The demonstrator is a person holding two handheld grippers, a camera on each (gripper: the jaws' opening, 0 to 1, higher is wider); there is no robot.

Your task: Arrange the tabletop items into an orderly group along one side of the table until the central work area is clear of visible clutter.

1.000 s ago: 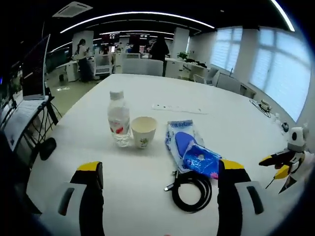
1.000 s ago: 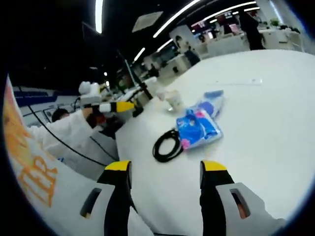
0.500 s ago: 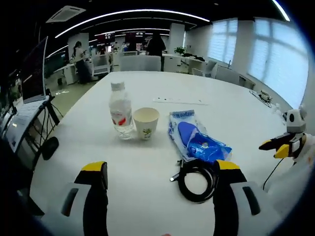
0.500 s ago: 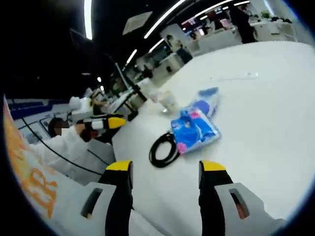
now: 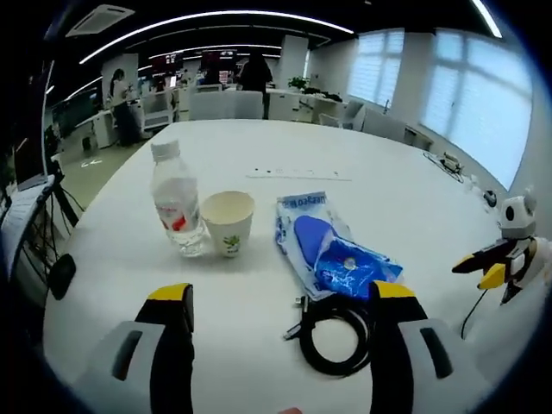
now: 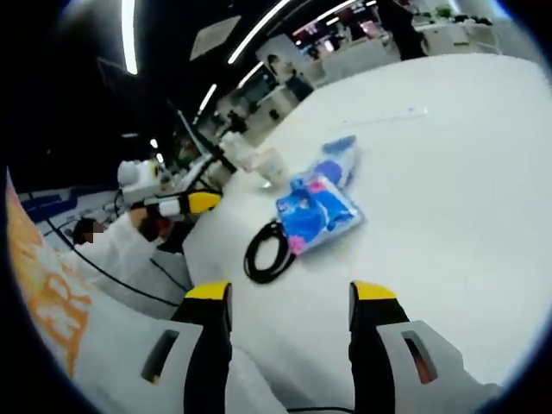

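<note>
Both grippers' jaws hang spread above a white table [image 5: 405,207] in a bright open office.

Open-plan office: large white bench [image 5: 414,216] near, rows of desks and chairs [image 5: 224,103] far, ceiling light strips [image 5: 216,17], blinded windows [image 5: 466,103] right, people standing far.
</note>
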